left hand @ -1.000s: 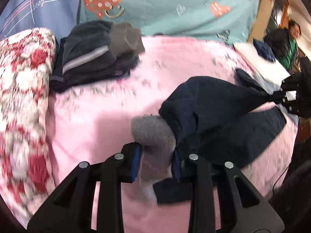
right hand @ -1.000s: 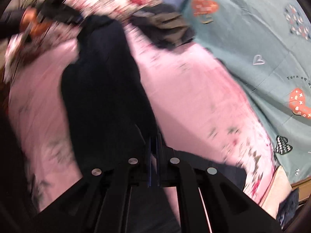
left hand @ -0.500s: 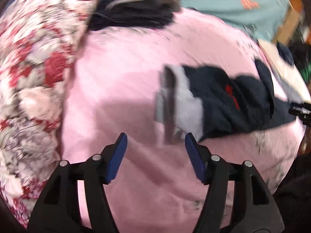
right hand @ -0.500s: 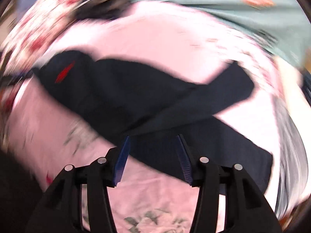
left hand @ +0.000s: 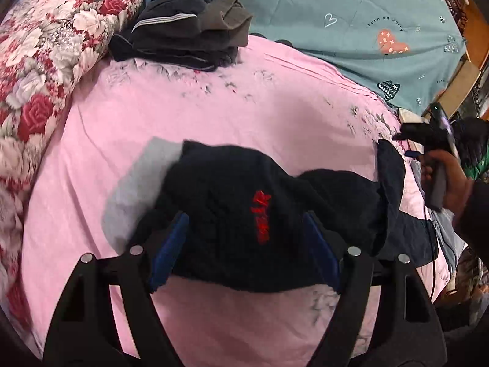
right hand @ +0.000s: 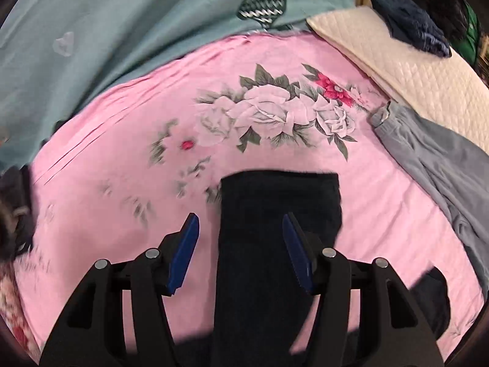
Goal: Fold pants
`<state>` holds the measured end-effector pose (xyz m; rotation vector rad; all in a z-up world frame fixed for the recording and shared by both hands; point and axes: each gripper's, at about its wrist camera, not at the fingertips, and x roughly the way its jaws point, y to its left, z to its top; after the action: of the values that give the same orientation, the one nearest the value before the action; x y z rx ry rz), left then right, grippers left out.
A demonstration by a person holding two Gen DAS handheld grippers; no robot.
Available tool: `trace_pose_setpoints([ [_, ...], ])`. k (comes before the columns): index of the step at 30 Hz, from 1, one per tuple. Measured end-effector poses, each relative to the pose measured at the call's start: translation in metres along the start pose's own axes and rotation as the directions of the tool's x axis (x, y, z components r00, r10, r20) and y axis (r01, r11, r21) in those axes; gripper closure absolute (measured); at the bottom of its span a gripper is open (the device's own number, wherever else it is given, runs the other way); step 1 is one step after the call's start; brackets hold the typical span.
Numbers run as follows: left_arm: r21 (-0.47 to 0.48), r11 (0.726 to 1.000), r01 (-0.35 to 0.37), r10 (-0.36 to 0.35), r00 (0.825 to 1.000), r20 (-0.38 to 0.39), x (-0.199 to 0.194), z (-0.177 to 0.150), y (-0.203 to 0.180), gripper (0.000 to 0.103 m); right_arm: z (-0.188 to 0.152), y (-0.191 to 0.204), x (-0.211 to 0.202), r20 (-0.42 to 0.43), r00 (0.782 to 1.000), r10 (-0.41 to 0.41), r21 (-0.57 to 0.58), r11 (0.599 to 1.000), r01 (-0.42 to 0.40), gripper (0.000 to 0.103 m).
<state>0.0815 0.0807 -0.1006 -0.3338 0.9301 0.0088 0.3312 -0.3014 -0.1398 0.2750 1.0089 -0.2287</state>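
Note:
Dark navy pants (left hand: 232,214) with a red logo lie crumpled on the pink bedsheet (left hand: 214,107), grey lining (left hand: 134,192) turned out at their left end. My left gripper (left hand: 244,253) hovers over that bunched part; its jaws are opening, the cloth below them and the blue pads not pressing it. In the right wrist view one flat pant leg (right hand: 279,202) runs up between the fingers of my right gripper (right hand: 240,218), whose jaws are also opening without touching it. From the left wrist view, a hand holds the right gripper (left hand: 428,140) at the far right edge.
A stack of folded dark clothes (left hand: 183,39) sits at the back beside a floral quilt (left hand: 45,61). A teal heart-print blanket (left hand: 351,15) lies behind. A grey-blue garment (right hand: 443,168) and a cream quilted pad (right hand: 412,70) border the right side.
Both grippers let go of the pants and opened. The lifted pants dropped onto the sheet. The right gripper rolled and swung over to the leg's end.

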Motion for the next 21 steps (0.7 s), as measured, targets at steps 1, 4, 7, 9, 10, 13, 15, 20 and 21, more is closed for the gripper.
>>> trace_pose_setpoints([
  [1,0.002,1.000,-0.011,0.011,1.000,-0.004,-0.001,-0.006,-0.004,0.024,0.008,0.002,0.013,-0.010,1.000,0.015,0.014,1.000,-0.015,0.045],
  [4,0.019,0.998,-0.054,0.055,0.998,-0.030,0.000,-0.018,-0.013,0.024,0.012,0.010,0.033,-0.031,0.999,-0.021,0.001,1.000,0.021,0.046],
  [7,0.021,0.994,-0.104,0.105,0.994,-0.036,0.000,-0.021,-0.015,0.024,0.012,0.012,0.055,-0.069,0.997,-0.041,0.021,0.999,0.042,0.046],
  [9,0.005,0.993,-0.117,0.117,0.992,-0.041,0.001,-0.019,-0.014,0.024,0.009,0.009,0.062,-0.066,0.996,-0.059,0.017,0.998,0.060,0.050],
  [10,-0.002,0.993,-0.118,0.118,0.992,-0.041,0.000,-0.017,-0.014,0.024,0.007,0.006,0.062,-0.051,0.996,-0.071,0.008,0.997,0.072,0.065],
  [13,-0.013,0.992,-0.124,0.124,0.992,-0.033,0.001,-0.012,-0.012,0.019,0.002,-0.004,0.052,-0.040,0.999,-0.029,-0.027,0.999,0.028,0.090],
  [15,-0.015,0.991,-0.129,0.129,0.991,-0.033,0.004,-0.008,-0.012,0.017,0.002,-0.014,0.036,-0.024,1.000,0.010,-0.021,1.000,-0.010,0.094],
  [20,0.016,0.988,-0.153,0.153,0.987,-0.037,0.013,0.001,-0.018,0.013,0.004,-0.063,-0.043,0.064,0.976,0.208,0.054,0.976,-0.211,0.095],
  [21,0.024,0.988,-0.154,0.154,0.987,-0.034,0.014,0.003,-0.019,0.013,0.003,-0.080,-0.066,0.095,0.960,0.264,0.084,0.959,-0.272,0.095],
])
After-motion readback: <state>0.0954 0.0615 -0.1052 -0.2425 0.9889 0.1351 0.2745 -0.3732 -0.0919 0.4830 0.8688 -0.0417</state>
